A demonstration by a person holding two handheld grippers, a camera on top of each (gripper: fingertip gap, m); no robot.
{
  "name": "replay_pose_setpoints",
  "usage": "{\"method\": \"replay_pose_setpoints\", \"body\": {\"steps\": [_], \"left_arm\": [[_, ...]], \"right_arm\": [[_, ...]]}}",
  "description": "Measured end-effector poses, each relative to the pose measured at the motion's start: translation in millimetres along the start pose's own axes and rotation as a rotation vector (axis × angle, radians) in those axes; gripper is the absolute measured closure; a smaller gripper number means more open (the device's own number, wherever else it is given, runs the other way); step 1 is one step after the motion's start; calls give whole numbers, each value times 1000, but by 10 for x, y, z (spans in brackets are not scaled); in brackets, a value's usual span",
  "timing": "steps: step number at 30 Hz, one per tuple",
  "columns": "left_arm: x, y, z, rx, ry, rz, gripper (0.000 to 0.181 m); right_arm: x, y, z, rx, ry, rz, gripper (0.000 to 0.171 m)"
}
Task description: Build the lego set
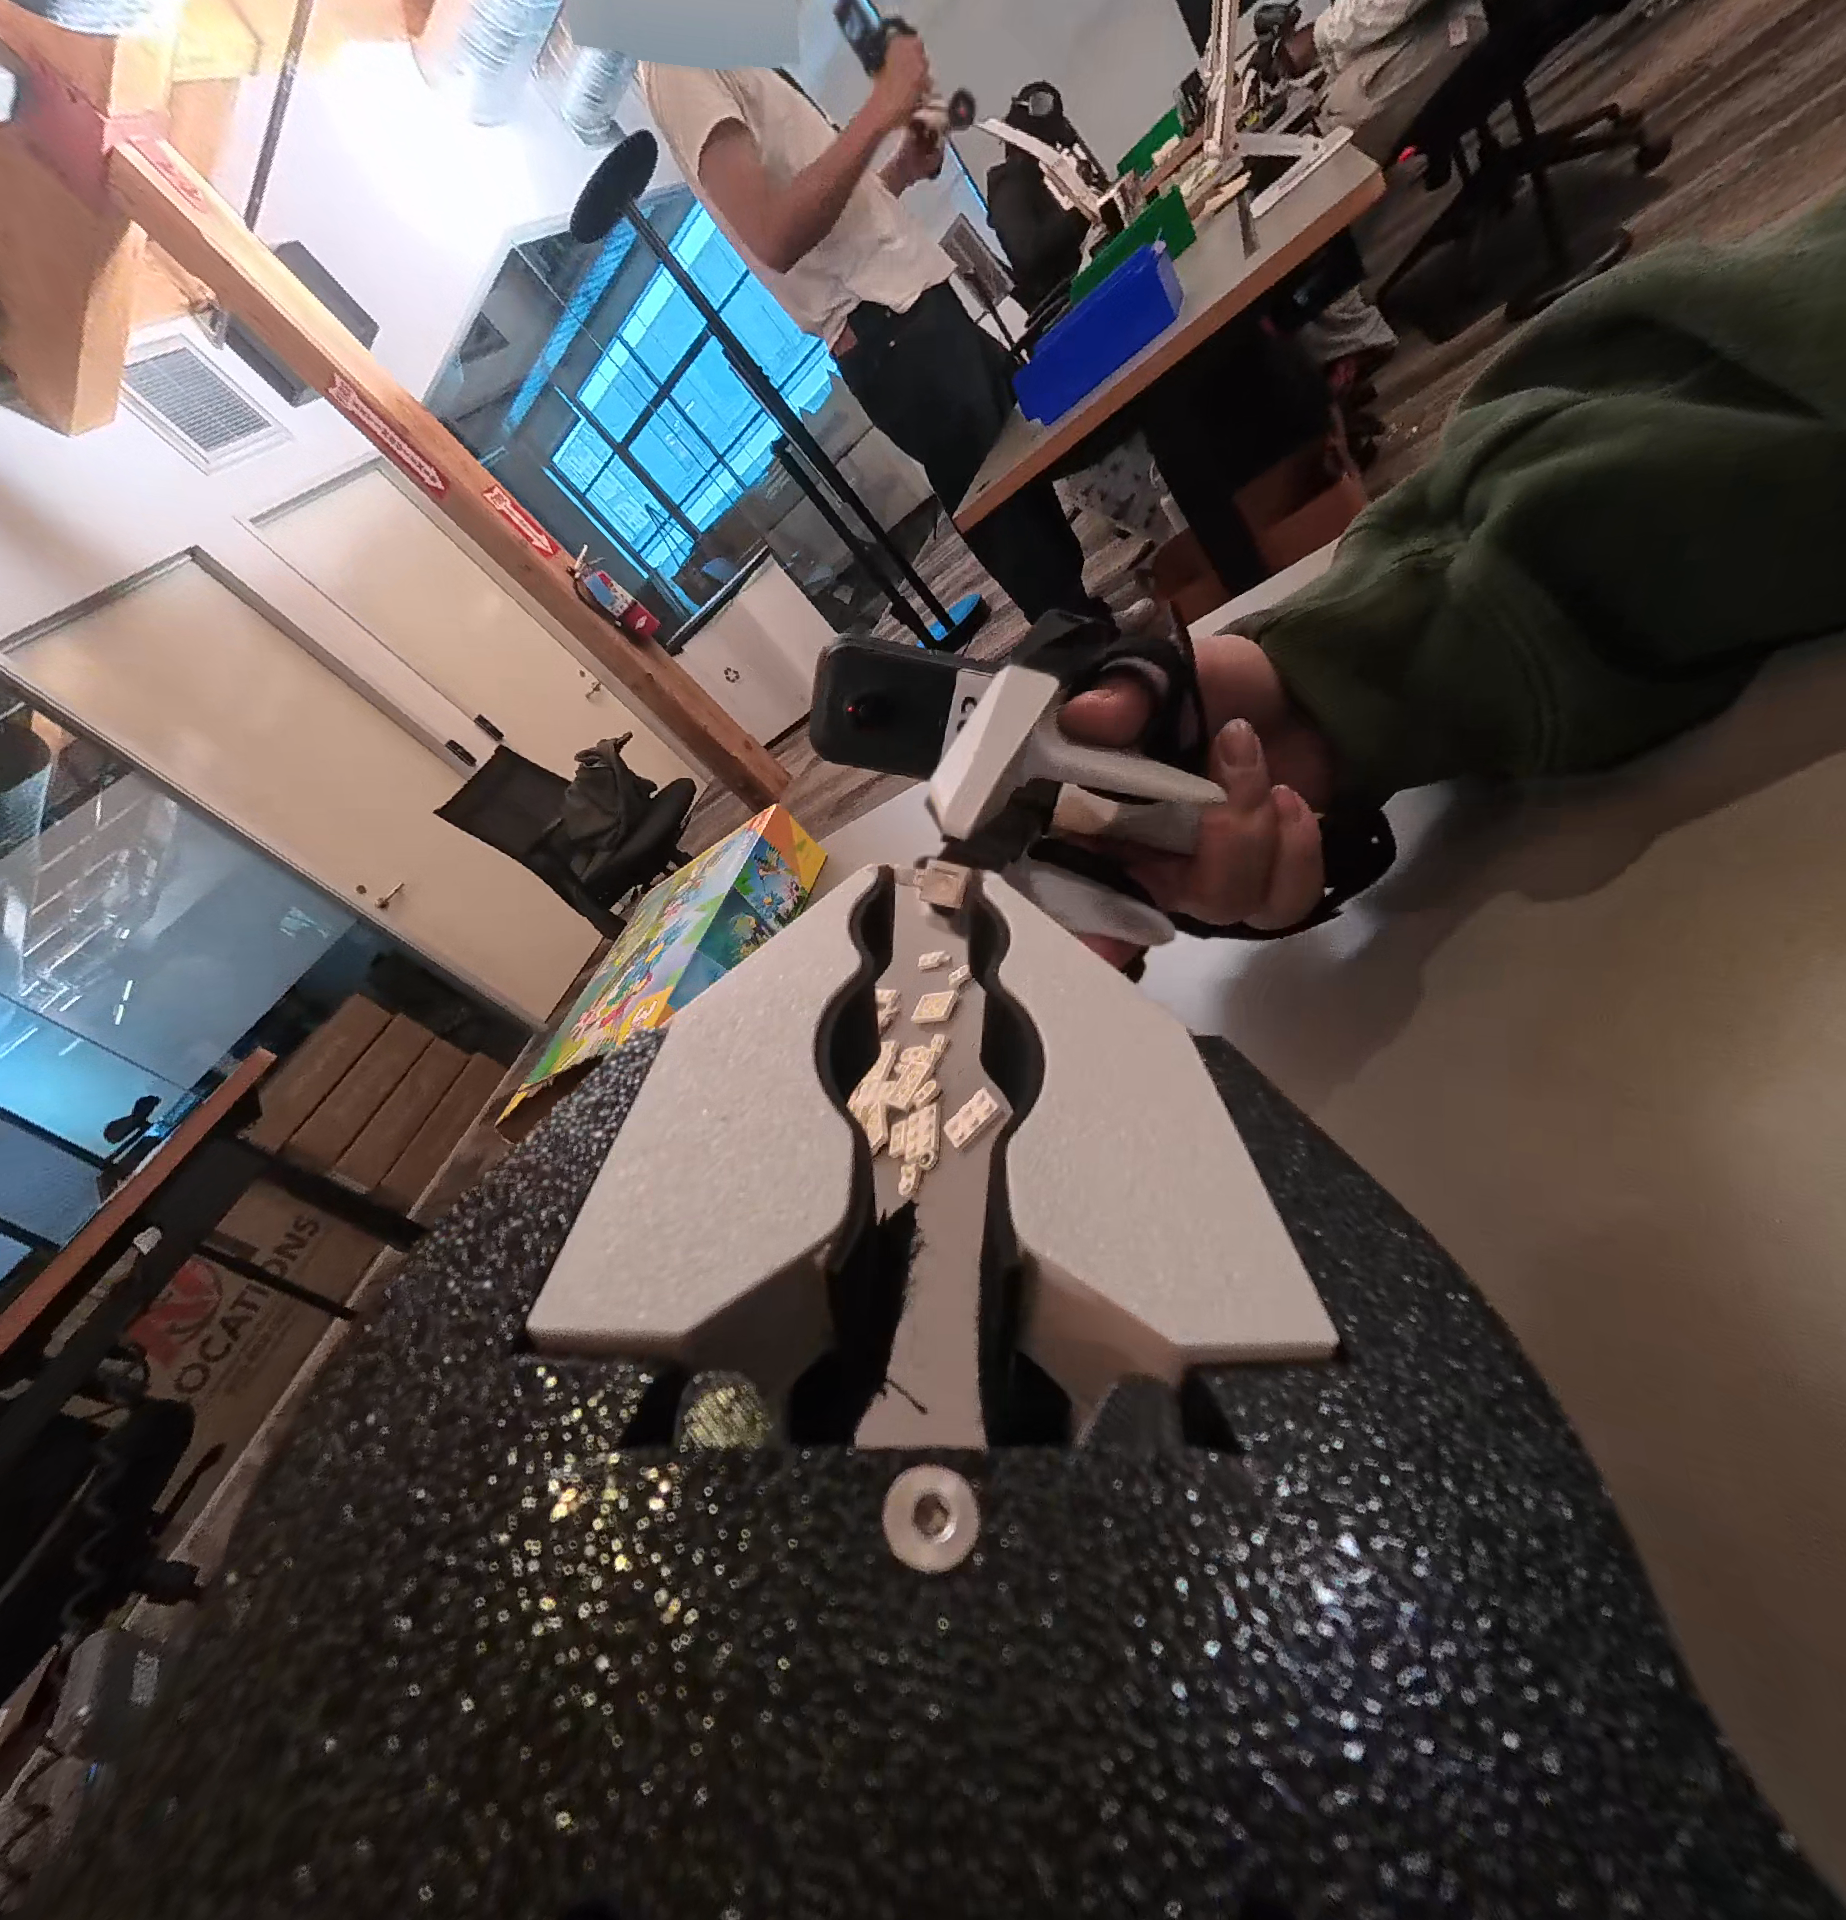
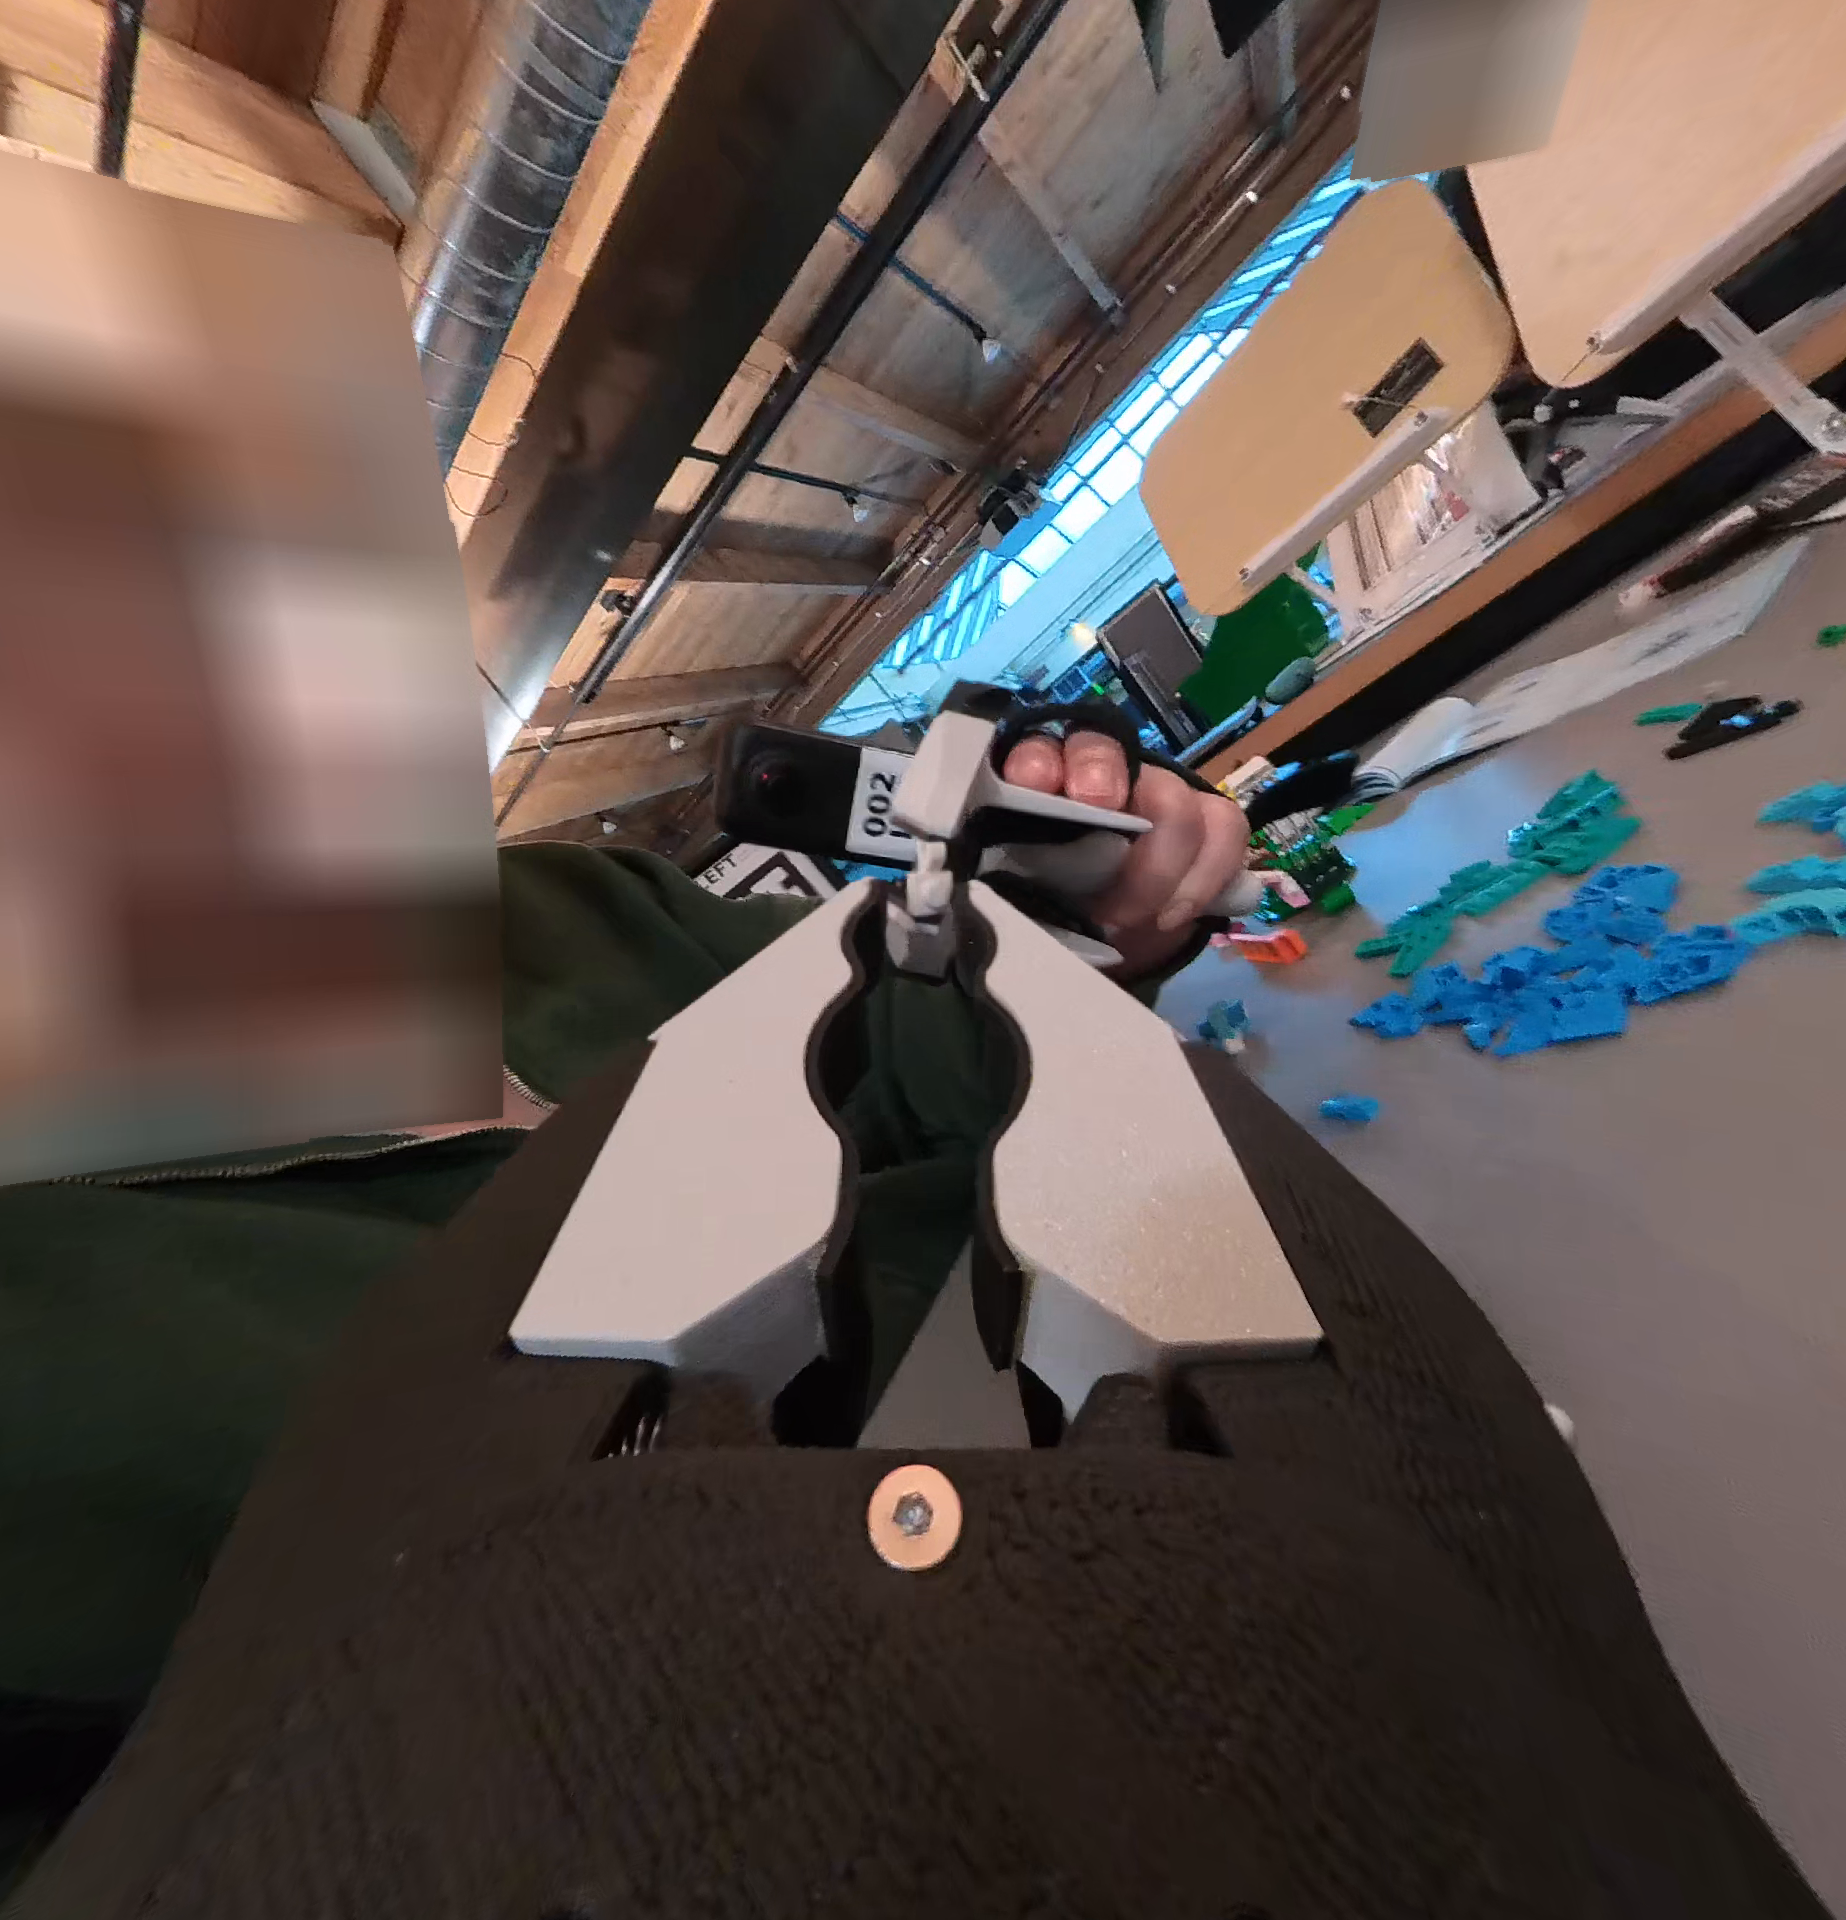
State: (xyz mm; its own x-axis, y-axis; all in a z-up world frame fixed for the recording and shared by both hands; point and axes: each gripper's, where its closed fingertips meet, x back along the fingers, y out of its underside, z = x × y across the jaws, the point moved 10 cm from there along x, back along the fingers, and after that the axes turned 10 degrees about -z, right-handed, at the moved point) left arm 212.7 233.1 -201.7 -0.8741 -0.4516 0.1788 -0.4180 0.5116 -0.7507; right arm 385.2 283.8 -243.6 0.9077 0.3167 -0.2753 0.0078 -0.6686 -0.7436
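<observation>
My left gripper (image 1: 934,885) and my right gripper (image 2: 924,940) meet tip to tip above the grey table (image 1: 1573,1195). Each is closed on a small pale grey lego piece (image 1: 941,889), which also shows in the right wrist view (image 2: 921,948). I cannot tell whether it is one piece or two pressed together. The right gripper (image 1: 955,847) comes at the piece from above in the left wrist view, held by a hand in a green sleeve. The left gripper (image 2: 931,883) shows the same way in the right wrist view. A pile of white lego pieces (image 1: 914,1091) lies on the table below.
The lego box (image 1: 690,935) lies at the table's far edge. Blue pieces (image 2: 1584,966), teal pieces (image 2: 1501,873), a small green build (image 2: 1303,862) and an open booklet (image 2: 1438,738) lie on the table (image 2: 1521,1351). A person (image 1: 846,239) stands at another table beyond. Left and right tips are no more than a few centimetres apart.
</observation>
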Motion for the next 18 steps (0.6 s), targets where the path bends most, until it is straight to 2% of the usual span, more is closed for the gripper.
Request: {"method": "replay_pose_setpoints", "body": {"steps": [5,7,8,9,12,14,16,18], "left_arm": [[-12,-10,7,13,2,-1,171],[-22,22,3,43,-3,-36,169],[-28,53,3,55,-3,-81,160],[-28,92,5,67,0,-137,150],[38,219,28,113,30,-278,148],[107,294,58,152,70,-369,147],[170,365,91,195,109,-466,145],[219,408,129,229,144,-535,145]], "right_arm": [[15,-12,-10,26,33,-10,165],[34,-28,-7,58,107,-25,165],[50,-35,-4,89,176,-53,165],[68,-38,-1,138,278,-107,165],[41,10,-16,390,645,-416,165],[-79,109,-37,580,816,-667,165],[-219,234,-42,710,882,-861,165],[-332,339,-39,782,888,-976,165]]}}
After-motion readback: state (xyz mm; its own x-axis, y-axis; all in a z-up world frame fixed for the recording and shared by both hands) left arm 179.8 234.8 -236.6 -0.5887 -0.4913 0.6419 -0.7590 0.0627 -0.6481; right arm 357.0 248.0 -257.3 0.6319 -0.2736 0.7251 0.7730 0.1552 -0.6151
